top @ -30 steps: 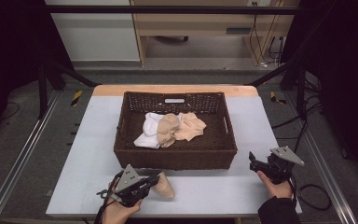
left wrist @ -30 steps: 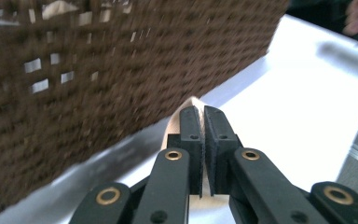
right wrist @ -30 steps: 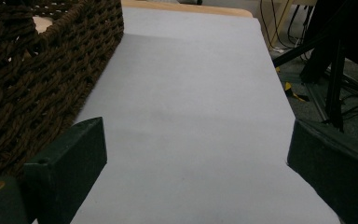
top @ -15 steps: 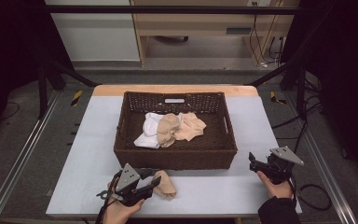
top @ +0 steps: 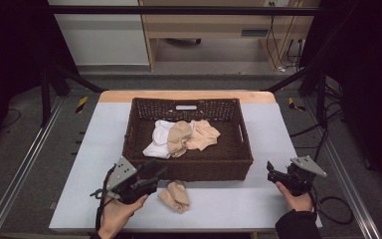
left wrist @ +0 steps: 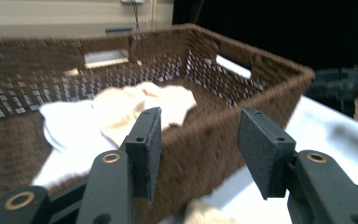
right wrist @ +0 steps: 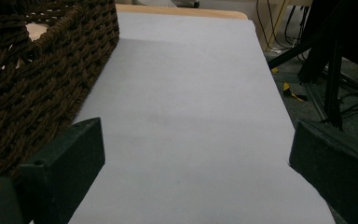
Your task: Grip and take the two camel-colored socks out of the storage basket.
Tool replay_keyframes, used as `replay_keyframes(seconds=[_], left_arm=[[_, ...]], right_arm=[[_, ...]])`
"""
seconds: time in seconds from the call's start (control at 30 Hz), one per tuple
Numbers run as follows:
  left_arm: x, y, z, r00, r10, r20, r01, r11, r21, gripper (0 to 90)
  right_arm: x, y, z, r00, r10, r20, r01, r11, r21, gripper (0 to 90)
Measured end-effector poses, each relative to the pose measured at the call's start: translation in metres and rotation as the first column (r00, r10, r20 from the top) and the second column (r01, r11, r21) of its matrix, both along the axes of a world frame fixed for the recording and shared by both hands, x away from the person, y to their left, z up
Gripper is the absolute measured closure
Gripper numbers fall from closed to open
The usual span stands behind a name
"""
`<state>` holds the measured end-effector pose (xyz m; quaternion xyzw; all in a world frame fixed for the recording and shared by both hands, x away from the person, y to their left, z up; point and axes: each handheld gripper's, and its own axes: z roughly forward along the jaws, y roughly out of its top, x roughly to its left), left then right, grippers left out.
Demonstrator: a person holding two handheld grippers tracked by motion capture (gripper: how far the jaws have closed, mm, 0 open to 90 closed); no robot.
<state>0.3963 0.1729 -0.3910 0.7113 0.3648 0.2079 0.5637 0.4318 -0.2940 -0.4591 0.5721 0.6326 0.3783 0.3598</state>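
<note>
Beige sock (top: 175,195) lies crumpled on the table (top: 229,204) just before the wicker basket (top: 189,167), beside the left gripper (top: 155,172), whose jaws have just been opening and stand apart, nothing between them. The left gripper view adds the sock's edge (left wrist: 205,214) below the jaws. Right gripper (top: 272,173) jaws gape wide over bare table. No writing is readable.

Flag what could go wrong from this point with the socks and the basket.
1. The beige sock lies crumpled on the table against the basket's front wall; a low approach may bump the wicker.
2. The left gripper, its jaws just opened and empty, hangs by that wall and could nudge the basket.
3. White and beige socks overlap inside, so one grab may lift several.
</note>
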Motion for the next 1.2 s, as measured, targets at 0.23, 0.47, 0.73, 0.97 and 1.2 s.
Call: replay_keyframes(seconds=[0.23, 0.47, 0.73, 0.97, 1.2], left_arm=[[0.032, 0.001, 0.023, 0.9987, 0.05, 0.007, -0.05, 0.9987, -0.01, 48.6], [0.062, -0.004, 0.049, 0.9962, 0.083, 0.024, -0.083, 0.9965, -0.012, 47.1], [0.108, -0.023, 0.054, 0.9924, 0.123, 0.011, -0.123, 0.9918, 0.034, 44.3], [0.158, -0.038, 0.025, 0.9809, 0.19, -0.04, -0.186, 0.978, 0.095, 45.9], [0.191, -0.038, -0.009, 0.9607, 0.235, -0.148, -0.206, 0.9602, 0.189, 48.3]], right_arm=[[0.001, 0.0, 0.0, 1.0, -0.001, 0.006, 0.001, 1.0, 0.004, 3.3], [0.001, -0.001, 0.0, 0.9998, -0.019, 0.007, 0.019, 1.0, 0.004, 3.2], [0.002, -0.002, 0.0, 0.9997, -0.021, 0.012, 0.021, 1.0, 0.002, 3.2], [0.003, -0.002, 0.0, 0.9997, -0.023, 0.006, 0.023, 1.0, 0.001, 3.5], [0.004, -0.001, -0.001, 0.9997, -0.024, 0.001, 0.024, 1.0, -0.003, 3.8]])
